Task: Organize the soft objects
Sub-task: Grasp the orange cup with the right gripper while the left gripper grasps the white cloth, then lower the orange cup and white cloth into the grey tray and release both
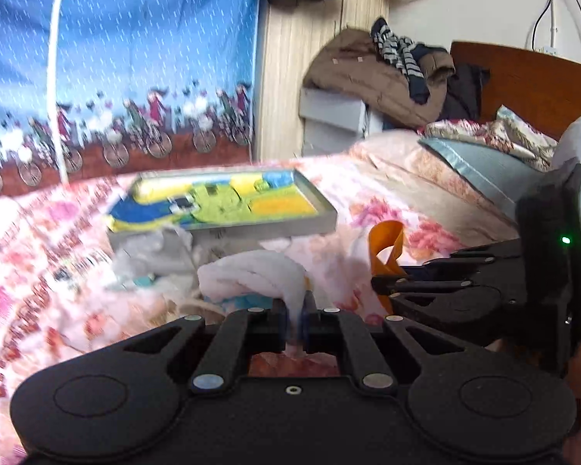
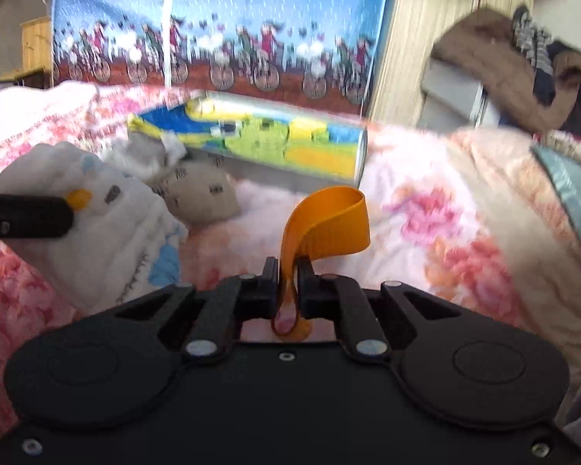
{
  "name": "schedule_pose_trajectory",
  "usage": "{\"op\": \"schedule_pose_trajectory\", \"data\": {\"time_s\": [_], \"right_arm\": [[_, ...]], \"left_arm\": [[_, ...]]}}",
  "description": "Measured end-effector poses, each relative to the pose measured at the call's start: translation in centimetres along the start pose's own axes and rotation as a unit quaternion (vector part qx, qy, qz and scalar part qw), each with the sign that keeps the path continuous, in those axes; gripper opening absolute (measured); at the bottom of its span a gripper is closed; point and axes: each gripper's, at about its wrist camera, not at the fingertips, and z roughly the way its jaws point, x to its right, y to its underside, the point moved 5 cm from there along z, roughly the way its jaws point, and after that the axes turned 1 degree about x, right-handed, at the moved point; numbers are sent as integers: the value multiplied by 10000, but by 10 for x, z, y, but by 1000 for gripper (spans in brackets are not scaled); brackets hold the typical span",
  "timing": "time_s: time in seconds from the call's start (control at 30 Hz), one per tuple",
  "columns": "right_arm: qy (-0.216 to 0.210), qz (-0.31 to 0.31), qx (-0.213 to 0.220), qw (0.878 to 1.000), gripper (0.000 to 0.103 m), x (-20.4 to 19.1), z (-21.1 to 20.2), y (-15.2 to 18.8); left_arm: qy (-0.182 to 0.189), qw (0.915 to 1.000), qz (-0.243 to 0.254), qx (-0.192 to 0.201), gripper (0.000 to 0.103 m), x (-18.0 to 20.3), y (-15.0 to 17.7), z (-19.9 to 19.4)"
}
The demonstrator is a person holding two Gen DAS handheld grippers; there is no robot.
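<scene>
On the pink floral bedspread (image 2: 426, 209) we have barely begun: our left gripper (image 1: 295, 302) pinches the white fluffy printed cloth (image 1: 251, 271), our right gripper (image 2: 288, 271) clamps the orange rubber band loop (image 2: 325, 217), while beyond both, the grey tray of colourful folded cloths (image 1: 321, 213) waits, loose grey rags (image 2: 151, 155) beside it unsorted.

Matte black tongs (image 2: 288, 271) with silver rivets (one green light).

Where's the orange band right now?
Pinched in the right gripper, the orange band loops up centre-frame above the floral bedspread, in front of the tray.
</scene>
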Motion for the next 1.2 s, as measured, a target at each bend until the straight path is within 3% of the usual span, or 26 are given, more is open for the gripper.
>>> {"op": "schedule_pose_trajectory", "data": {"time_s": [0.27, 0.4, 0.57, 0.83, 1.03, 1.2], "right_arm": [[-22, -316, 1013, 9944, 5, -7, -27, -28], [63, -455, 1362, 9896, 5, -3, -5, -58], [129, -198, 1522, 9881, 5, 16, 56, -96], [-87, 111, 1302, 9914, 5, 47, 159, -107], [-285, 361, 1053, 9934, 5, 56, 219, -104], [-444, 496, 558, 9962, 5, 53, 255, -76]], "left_arm": [[-89, 9973, -195, 696, 6, -20, -53, -8], [-243, 9939, -78, 1075, 6, -32, -94, 11], [-470, 9902, 96, 1312, 6, -50, -140, 62], [-661, 9934, -220, 908, 6, -83, -155, 182], [-741, 9932, -787, 434, 6, -101, -134, 258], [-721, 9932, -916, 58, 6, -107, -108, 288]]}}
